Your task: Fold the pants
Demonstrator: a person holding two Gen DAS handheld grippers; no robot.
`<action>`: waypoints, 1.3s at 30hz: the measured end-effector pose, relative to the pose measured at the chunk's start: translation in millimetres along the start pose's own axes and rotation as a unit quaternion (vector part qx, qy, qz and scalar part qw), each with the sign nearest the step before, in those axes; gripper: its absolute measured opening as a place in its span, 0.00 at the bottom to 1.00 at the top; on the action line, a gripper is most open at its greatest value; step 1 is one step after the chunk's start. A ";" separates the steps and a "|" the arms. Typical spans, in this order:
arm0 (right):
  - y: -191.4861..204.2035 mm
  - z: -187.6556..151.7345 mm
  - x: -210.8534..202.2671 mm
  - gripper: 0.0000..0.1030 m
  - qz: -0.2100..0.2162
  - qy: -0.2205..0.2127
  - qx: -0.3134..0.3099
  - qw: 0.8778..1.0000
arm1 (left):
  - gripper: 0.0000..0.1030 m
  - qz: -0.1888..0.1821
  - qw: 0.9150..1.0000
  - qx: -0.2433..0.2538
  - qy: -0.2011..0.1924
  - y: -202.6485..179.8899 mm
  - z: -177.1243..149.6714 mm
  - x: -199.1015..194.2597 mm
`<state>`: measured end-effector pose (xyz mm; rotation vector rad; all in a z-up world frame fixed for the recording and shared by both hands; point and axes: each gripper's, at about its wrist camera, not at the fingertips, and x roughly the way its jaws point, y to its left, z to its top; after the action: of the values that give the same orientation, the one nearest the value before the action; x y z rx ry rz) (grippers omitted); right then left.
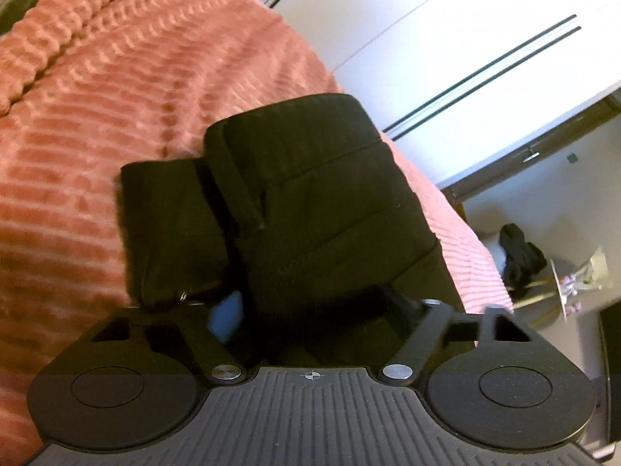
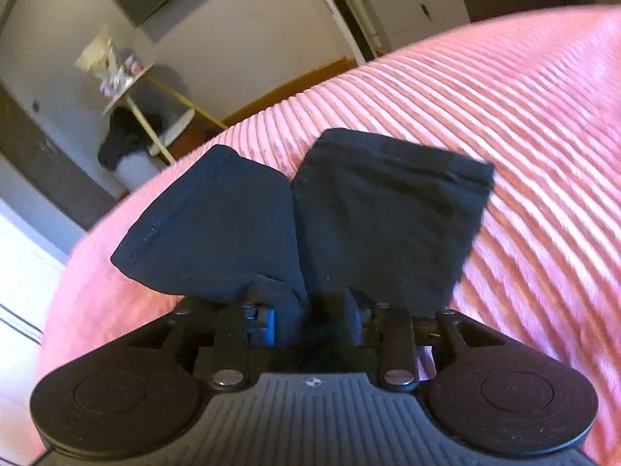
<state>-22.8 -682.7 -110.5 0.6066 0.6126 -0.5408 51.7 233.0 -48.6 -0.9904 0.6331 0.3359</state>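
While both views are tilted and a bit motion-blurred, the pants point(image 1: 310, 202) read clearly: dark, near-black woven fabric, matte, already folded into a thick rectangular bundle lying on the bed point(image 1: 97, 124). Bed cover is a plush pink-salmon blanket with raised ribbed rows, soft pile, ridges curving under the fisheye. Left wrist view: left gripper point(image 1: 310, 310) sits at the near edge of the bundle, cloth bulging over and between the black fingers, a blue pad point(image 1: 229, 316) showing beside the fabric; fingers spread fairly wide, but whether they actually pinch the cloth, cannot tell. Bundle shows stacked layers with rounded fold edges, a stitched seam line across the top panel, and a narrower flap sticking out to its left side. Right wrist view: right gripper point(image 2: 314, 314) is closed tight on the pants point(image 2: 349, 213), fabric bunched into a wad between the fingers, two flat panels fanning up and out from the pinch in a V shape, left one with a hemmed, stitched edge, right one squarish with a crisp corner. Panels hang just over the ribbed blanket point(image 2: 504, 136). Background: white wardrobe doors point(image 1: 485, 50) with dark stripe lines, small round side table point(image 2: 136, 89) with thin pale legs, dark cloth heap point(image 2: 120, 139) under it.
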 end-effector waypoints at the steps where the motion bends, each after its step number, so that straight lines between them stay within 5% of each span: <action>1: 8.5 -1.5 0.4 0.32 -0.017 -0.005 -0.032 0.999 | 0.61 0.008 1.000 0.004 0.001 -1.3 4.8 2.3; 4: 34.8 -4.8 4.9 0.32 -0.054 -0.020 -0.120 0.991 | 0.34 0.020 1.000 0.016 0.003 -4.1 5.2 -1.9; 6: 47.0 -5.7 6.0 0.13 -0.054 -0.022 -0.155 0.986 | 0.23 0.010 1.000 0.015 0.010 -3.0 8.5 -5.0; 8: 54.4 -2.8 6.3 0.09 -0.052 -0.020 -0.160 0.986 | 0.16 -0.001 1.000 0.021 0.009 -5.0 13.0 -10.4; 11: 51.5 7.8 -11.0 0.07 -0.023 -0.047 -0.115 0.992 | 0.13 -0.024 0.998 0.049 -0.009 -14.1 16.5 -29.8; 14: 22.9 19.5 -36.0 0.07 0.022 -0.074 0.007 0.997 | 0.12 -0.049 0.997 0.063 -0.017 -17.0 21.3 -52.9; 17: -11.2 11.5 -45.3 0.07 0.021 -0.073 0.097 0.992 | 0.13 -0.026 0.996 0.090 -0.002 -8.5 21.8 -56.4; 21: -40.2 -2.1 -24.7 0.19 -0.020 -0.007 0.091 0.996 | 0.24 0.055 0.993 0.086 0.057 16.2 11.6 -38.4; 26: -43.3 5.7 -35.4 0.40 -0.009 -0.028 0.077 0.997 | 0.40 0.065 0.995 0.080 0.014 15.6 6.8 -52.8; 30: -55.0 18.8 -34.0 0.41 0.012 -0.036 0.107 0.994 | 0.56 0.069 0.988 0.134 -0.033 -9.9 0.6 -73.8; 34: -67.5 22.4 -24.6 0.41 0.019 -0.036 0.136 0.990 | 0.56 0.076 0.982 0.159 -0.069 -28.4 -1.3 -86.0; 37: -73.3 25.3 -20.5 0.21 0.014 -0.034 0.144 0.989 | 0.61 0.068 0.982 0.164 -0.065 -35.3 -1.5 -83.3; 38: -71.4 25.3 -22.9 0.07 0.009 -0.031 0.138 0.990 | 0.61 0.066 0.982 0.167 -0.064 -37.9 -2.9 -82.9; 39: -71.1 26.8 -24.7 0.05 0.011 -0.031 0.131 0.991 | 0.61 0.063 0.981 0.173 -0.064 -41.0 -4.9 -82.5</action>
<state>-74.5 -743.0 -101.7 0.8397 0.4785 -0.6234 8.1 209.0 29.1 -0.5915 0.6130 0.3839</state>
